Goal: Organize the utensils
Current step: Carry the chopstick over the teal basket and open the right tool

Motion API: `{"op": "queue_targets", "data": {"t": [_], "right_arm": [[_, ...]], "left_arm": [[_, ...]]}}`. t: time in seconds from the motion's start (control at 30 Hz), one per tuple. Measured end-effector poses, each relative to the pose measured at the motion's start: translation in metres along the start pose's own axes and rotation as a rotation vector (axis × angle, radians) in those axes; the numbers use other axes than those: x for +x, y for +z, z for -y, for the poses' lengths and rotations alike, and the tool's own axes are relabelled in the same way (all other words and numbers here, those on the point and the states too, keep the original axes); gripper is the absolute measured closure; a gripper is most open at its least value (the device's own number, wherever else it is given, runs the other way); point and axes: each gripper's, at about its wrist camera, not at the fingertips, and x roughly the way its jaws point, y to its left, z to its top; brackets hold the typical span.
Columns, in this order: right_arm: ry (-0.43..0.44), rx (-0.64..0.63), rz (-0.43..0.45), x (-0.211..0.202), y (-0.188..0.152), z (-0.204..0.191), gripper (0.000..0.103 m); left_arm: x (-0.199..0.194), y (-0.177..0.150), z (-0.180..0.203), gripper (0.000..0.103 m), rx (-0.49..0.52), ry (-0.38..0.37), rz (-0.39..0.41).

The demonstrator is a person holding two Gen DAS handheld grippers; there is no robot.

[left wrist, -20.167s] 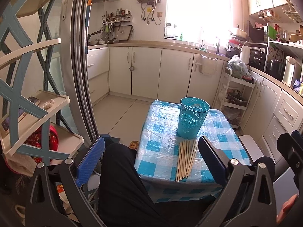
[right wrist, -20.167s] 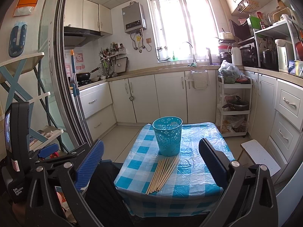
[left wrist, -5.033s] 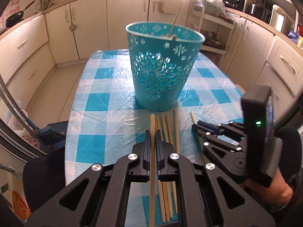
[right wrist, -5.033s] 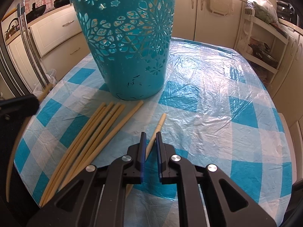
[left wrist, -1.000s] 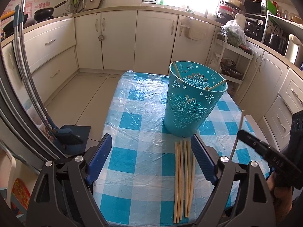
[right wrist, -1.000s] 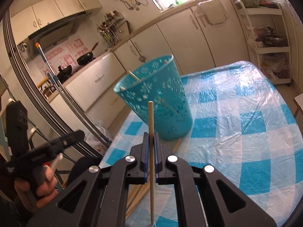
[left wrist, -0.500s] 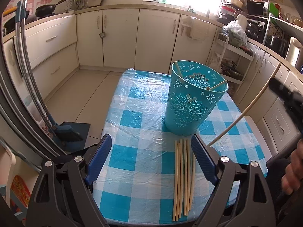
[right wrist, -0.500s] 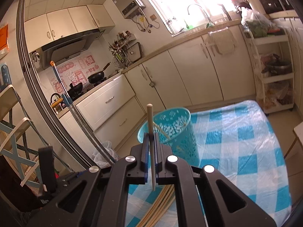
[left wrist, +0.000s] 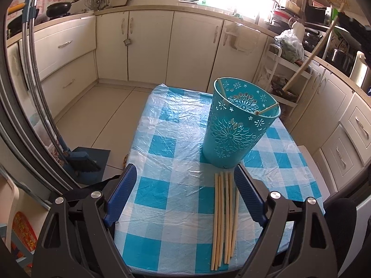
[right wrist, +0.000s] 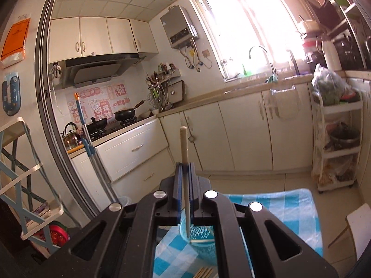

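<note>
Two tools are in view. The right tool (right wrist: 185,169) is clenched on a single chopstick (right wrist: 185,162), its blue pads pressed against the stick from both sides. In the right wrist view the stick stands nearly upright between them, its rounded end above the fingers and its thin end pointing down over the turquoise basket (right wrist: 199,243), whose rim shows beneath the tool. In the left wrist view the same chopstick slants high at the upper right, clear of the basket and above it.

The left tool (left wrist: 183,187) is released, its blue-padded fingers (left wrist: 121,192) spread wide with nothing between them, low over the near part of the tabletop (left wrist: 167,153), which wears a blue-and-white checked cloth under clear plastic.

The basket, with cut-out flower patterns, stands upright on the far right part of the tabletop. Two chopsticks already lean inside it, their tips against the rim on opposite sides. Just in front of its base lies a bundle of loose chopsticks (left wrist: 223,210), side by side, running toward the near edge of the tabletop, next to the left tool's right finger.
</note>
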Motion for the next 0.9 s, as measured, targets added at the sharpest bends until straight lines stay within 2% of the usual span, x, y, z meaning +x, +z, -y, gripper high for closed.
{"op": "queue_targets", "data": {"t": [0.1,0.23,0.4,0.67,0.8,0.9], "right_arm": [[-0.045,-0.022,-0.023,0.023,-0.011,0.002,0.097],[-0.111,-0.027,-0.098,0.058,-0.043,0.014,0.097],[-0.155,0.005,-0.175,0.08,-0.078,0.029,0.097],[-0.171,0.018,-0.223,0.083,-0.091,0.029,0.097],[-0.167,0.018,-0.22,0.076,-0.089,0.024,0.09],[-0.164,0.023,-0.203,0.065,-0.092,0.017,0.082]], "left_arm": [[-0.002,0.0,-0.002,0.021,-0.005,0.001,0.004],[-0.005,0.0,-0.005,0.021,-0.01,0.008,0.009],[-0.008,-0.001,-0.008,0.02,-0.008,0.02,0.022],[-0.008,-0.002,-0.009,0.02,-0.013,0.022,0.024],[-0.009,-0.002,-0.008,0.02,-0.005,0.023,0.029],[-0.01,-0.003,-0.007,0.019,-0.001,0.027,0.032]]}}
